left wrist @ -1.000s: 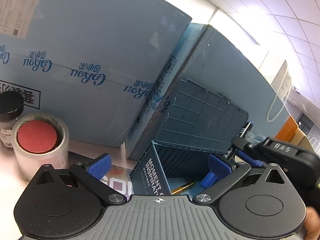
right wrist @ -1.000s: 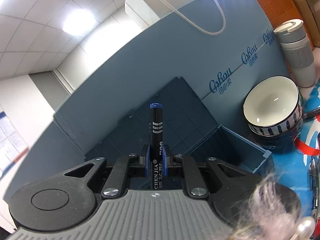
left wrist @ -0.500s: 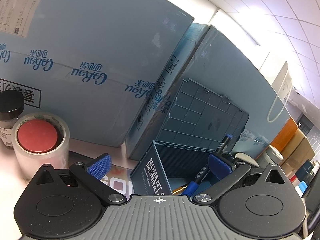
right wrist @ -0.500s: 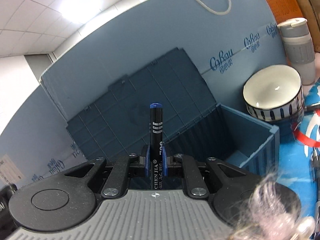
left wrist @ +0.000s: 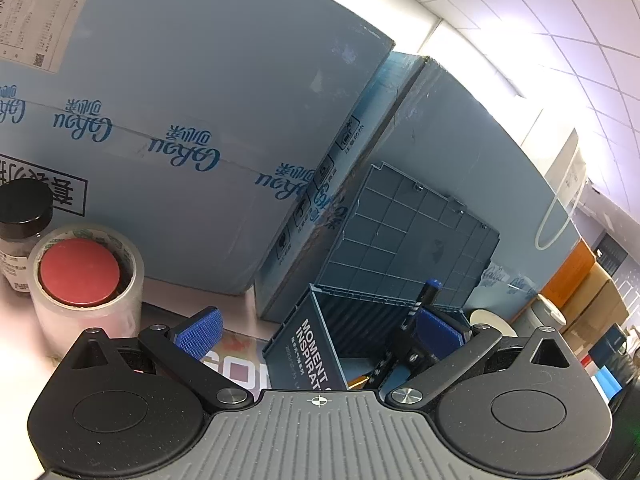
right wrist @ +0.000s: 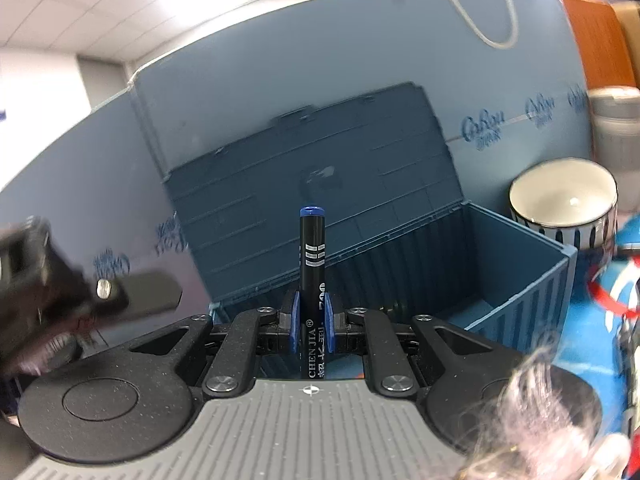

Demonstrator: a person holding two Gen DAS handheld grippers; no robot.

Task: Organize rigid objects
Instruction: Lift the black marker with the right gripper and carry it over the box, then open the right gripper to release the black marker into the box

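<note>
The black pen (right wrist: 312,280) reads "CHEN JIA"; the blue storage box (left wrist: 304,354) reads "MOMENT" above "INSPIRAT"; the big carton (left wrist: 192,120) carries a blue script logo

two cartons (left wrist: 200,120), one storage box (right wrist: 520,280), one marker (right wrist: 312,272), one bowl (right wrist: 560,208)

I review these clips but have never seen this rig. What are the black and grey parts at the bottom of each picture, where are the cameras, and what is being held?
No robot here: a person carries a two-finger gripper in each hand, with a fisheye camera on each looking along its fingers. The black and grey parts are the gripper bodies.

Left view: the left gripper is open and empty. On the table stand a tape roll around a red cap, a dark-lidded jar and big blue cartons.

Right view: the right gripper is shut on a black marker pen, pointing at the open blue storage box, lid up. A white bowl sits beside the box.
</note>
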